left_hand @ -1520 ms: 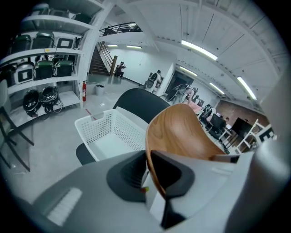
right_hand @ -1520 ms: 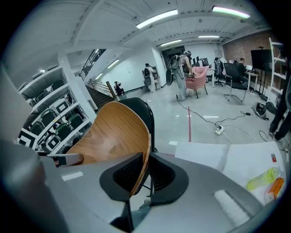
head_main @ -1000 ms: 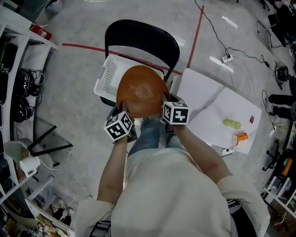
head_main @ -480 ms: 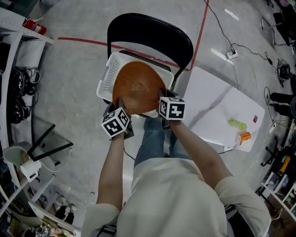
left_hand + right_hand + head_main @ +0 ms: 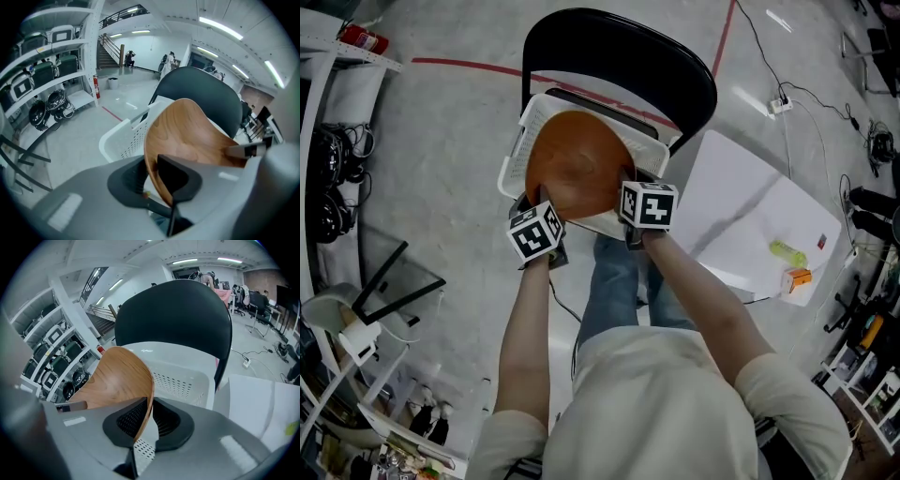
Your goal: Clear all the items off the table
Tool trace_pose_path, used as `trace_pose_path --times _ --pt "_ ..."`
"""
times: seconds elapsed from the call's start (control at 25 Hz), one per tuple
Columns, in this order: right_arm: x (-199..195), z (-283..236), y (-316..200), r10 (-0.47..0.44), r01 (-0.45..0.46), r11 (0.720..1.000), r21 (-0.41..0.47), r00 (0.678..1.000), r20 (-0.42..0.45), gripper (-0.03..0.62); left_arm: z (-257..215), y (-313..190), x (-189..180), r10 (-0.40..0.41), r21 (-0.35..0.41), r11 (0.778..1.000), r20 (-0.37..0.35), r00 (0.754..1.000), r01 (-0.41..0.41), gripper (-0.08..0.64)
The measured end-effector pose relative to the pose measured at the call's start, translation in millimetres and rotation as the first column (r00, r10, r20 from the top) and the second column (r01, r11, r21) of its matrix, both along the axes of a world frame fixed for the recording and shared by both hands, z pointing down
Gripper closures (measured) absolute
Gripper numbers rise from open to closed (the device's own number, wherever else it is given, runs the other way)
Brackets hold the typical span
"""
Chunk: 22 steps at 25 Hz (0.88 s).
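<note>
While the wooden bowl [image 5: 577, 173] was held tilted on edge over the white basket [image 5: 517, 155], which stood on the seat of the black chair [image 5: 619, 47], both grippers were at the bowl's near rim.

**Gripper state**
- Left gripper [image 5: 152, 180]: the jaws had just been opening. The bowl's rim stood between them, but the outer pad appeared to stand slightly off the wood. This was judged a loosened grip, not a clamp.
- Right gripper [image 5: 149, 420]: the jaws stood nearly together and pinched the thin rim of the bowl between the pads. This gripper carried the bowl.

**Position of the bowl**
- The bowl was above the basket's interior and leaned toward the chair back.
- No view showed whether its lower edge touched the basket floor.

**Progress**
- The bowl was off the table [image 5: 741, 225] and was judged to be in the last stage of placement. Release by the right gripper was not yet done.
- Three things remained near the table's far edge: a yellow-green item [image 5: 787, 250], an orange item [image 5: 797, 277] just beside it, and a small red item [image 5: 821, 243].
- The task was therefore judged only partly complete. At least three further transfers were left after this one.
</note>
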State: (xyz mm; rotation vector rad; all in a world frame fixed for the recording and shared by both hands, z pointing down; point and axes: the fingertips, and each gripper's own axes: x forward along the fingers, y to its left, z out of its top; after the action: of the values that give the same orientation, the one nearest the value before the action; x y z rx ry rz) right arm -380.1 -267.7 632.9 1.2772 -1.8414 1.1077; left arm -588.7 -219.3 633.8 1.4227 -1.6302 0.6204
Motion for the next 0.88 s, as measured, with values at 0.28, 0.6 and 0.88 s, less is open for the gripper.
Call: trace_pose_path --times 0.28,0.6,0.88 --pt "-8 8 -1 0.003 -0.003 1.0 -0.014 1.0 -0.002 0.558 8 0 -8 -0.008 0.0 1.0 0.012 1.0 0.008 0.489" --pt "-18 11 2 -0.016 0.016 1.0 -0.016 0.999 0.035 0.471 7 2 -9 -0.051 0.027 0.998 -0.032 0.998 0.052 0.432" --pt "-21 8 4 -0.058 0.058 0.998 0.016 0.998 0.032 0.442 1 4 -10 -0.051 0.053 0.997 -0.03 0.998 0.052 0.413"
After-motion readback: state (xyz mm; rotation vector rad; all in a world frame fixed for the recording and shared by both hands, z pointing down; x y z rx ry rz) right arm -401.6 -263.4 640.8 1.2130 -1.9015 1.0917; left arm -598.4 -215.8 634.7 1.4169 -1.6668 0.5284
